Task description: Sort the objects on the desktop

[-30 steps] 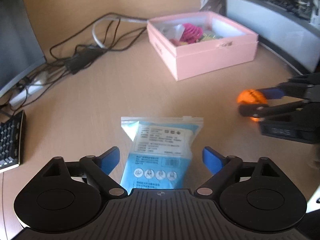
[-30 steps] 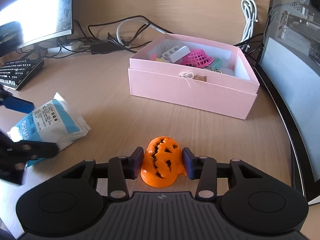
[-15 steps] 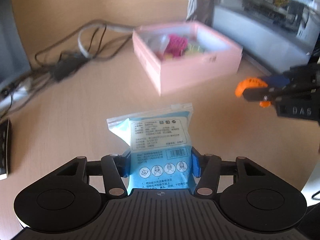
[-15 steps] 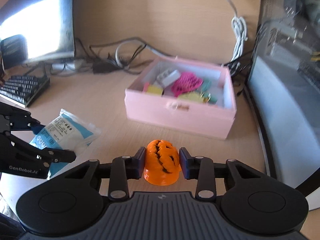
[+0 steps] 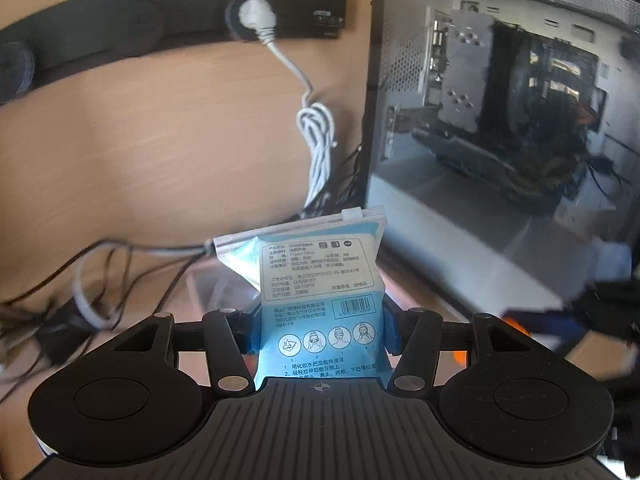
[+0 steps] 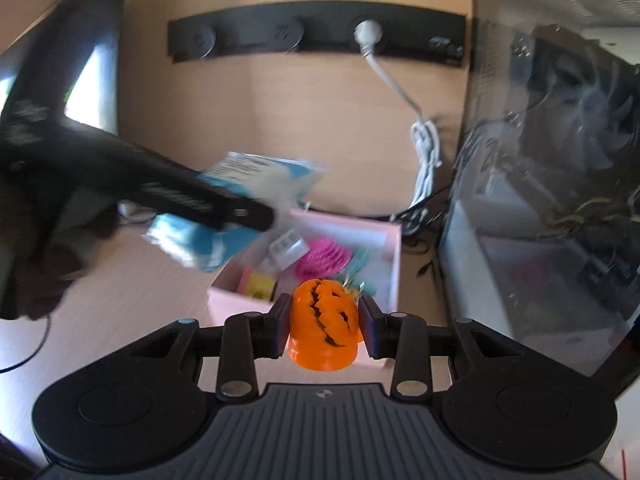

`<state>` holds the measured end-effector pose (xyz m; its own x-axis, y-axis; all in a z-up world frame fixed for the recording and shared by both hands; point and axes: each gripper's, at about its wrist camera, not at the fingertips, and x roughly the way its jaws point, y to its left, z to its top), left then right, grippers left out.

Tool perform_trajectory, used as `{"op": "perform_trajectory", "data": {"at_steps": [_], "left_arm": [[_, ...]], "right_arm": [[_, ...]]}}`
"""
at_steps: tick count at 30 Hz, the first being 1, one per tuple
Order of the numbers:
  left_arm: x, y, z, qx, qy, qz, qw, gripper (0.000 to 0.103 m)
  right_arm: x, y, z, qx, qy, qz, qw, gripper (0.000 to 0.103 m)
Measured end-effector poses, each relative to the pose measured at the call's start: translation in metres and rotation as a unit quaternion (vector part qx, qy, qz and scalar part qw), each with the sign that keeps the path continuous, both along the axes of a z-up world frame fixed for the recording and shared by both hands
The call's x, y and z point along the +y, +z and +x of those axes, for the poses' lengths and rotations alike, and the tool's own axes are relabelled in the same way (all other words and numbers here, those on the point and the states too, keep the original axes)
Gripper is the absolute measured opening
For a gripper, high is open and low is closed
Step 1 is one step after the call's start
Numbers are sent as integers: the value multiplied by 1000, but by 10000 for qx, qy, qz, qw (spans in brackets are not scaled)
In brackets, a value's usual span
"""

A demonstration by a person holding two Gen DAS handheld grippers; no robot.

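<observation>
- Since half a second ago both grippers have risen off the surface and swung toward the pink box (image 6: 386,240); the views now tilt up to the wall and the PC case (image 5: 500,120).
- The left gripper (image 5: 320,334) has its fingers clenched on the lower part of the blue mask packet (image 5: 320,280), which stands upright between them with its zip edge on top, so it hangs free for dropping. In the right view the packet (image 6: 256,176) hovers at the box's far left corner.
- The right gripper (image 6: 323,326) grasps the orange pumpkin toy (image 6: 323,326) by its sides, above the box's near wall.
- Likely both are headed into the box, beside the pink mesh item (image 6: 324,258).
</observation>
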<state>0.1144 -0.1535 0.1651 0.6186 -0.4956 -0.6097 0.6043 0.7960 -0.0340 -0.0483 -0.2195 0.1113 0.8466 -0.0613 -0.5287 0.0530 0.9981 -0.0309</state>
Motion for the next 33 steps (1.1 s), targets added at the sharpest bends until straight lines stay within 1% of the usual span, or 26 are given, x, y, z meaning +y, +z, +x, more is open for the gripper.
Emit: {"op": "perform_trajectory", "data": {"at_steps": [1, 2, 3, 5, 6, 7, 8, 9, 11, 13, 17, 19, 20, 21, 23, 24, 25, 26, 28, 29, 30, 31, 32, 33], "left_arm": [[-8, -5, 15, 43, -12, -12, 10000, 63], [-13, -10, 25, 90, -16, -9, 10000, 72], [-16, -16, 34, 151, 11, -3, 9999, 76], [-10, -25, 42, 298, 195, -18, 9994, 78], [-2, -29, 41, 398, 256, -74, 9989, 79], [6, -32, 38, 439, 288, -132, 9985, 84], [16, -35, 32, 441, 362, -182, 9982, 89], [27, -40, 24, 422, 464, -195, 9978, 90], [45, -50, 12, 455, 656, -154, 9967, 92], [62, -66, 2, 651, 902, -42, 9938, 92], [87, -91, -8, 1081, 1188, 26, 9870, 92], [94, -100, -11, 1221, 1248, 10, 9846, 93], [95, -103, -12, 1274, 1267, 5, 9837, 94], [97, -104, -13, 1295, 1279, 1, 9833, 94], [99, -105, -15, 1283, 1296, 9, 9832, 96], [101, -105, -18, 1253, 1299, 12, 9836, 96], [104, -105, -20, 1212, 1298, 16, 9841, 97], [107, -107, -24, 1175, 1303, 32, 9845, 98], [114, -112, -31, 1164, 1322, 76, 9843, 99], [116, -115, -34, 1179, 1314, 93, 9842, 99], [118, -117, -39, 1191, 1309, 107, 9842, 99], [119, -120, -44, 1186, 1333, 132, 9839, 100], [120, -119, -49, 1157, 1366, 144, 9837, 100], [121, -119, -55, 1100, 1384, 141, 9841, 101]], "right_arm": [[-3, 0, 4, -19, -58, 3, 10000, 35], [-6, -1, 9, -22, -124, 12, 9999, 35], [-8, -3, 14, -9, -182, 28, 9998, 35], [-15, -6, 24, 66, -289, 99, 9995, 35], [-18, -8, 29, 118, -332, 134, 9993, 35], [-21, -9, 33, 169, -356, 143, 9991, 35], [-22, -10, 37, 209, -375, 127, 9990, 35], [-23, -11, 42, 255, -395, 103, 9988, 35], [-26, -13, 53, 335, -431, 127, 9984, 35], [-28, -16, 71, 408, -476, 245, 9977, 35], [-19, -16, 118, 266, -435, 380, 9980, 35], [-11, -15, 146, 90, -468, 252, 9985, 35], [-7, -16, 162, -19, -536, 82, 9985, 35], [-6, -18, 177, -76, -638, -75, 9979, 37], [-11, -24, 201, 101, -875, -129, 9960, 39], [-17, -26, 207, 196, -1007, -50, 9947, 39], [-21, -27, 206, 212, -1042, 65, 9943, 40], [-25, -28, 201, 207, -1031, 151, 9943, 43], [-25, -30, 181, 184, -941, 239, 9951, 47], [-23, -31, 168, 174, -865, 270, 9957, 51], [-21, -31, 152, 155, -796, 304, 9962, 58], [-22, -33, 134, 135, -745, 342, 9965, 62], [-24, -34, 118, 117, -715, 383, 9966, 68], [-24, -35, 98, 106, -704, 440, 9965, 72]]}}
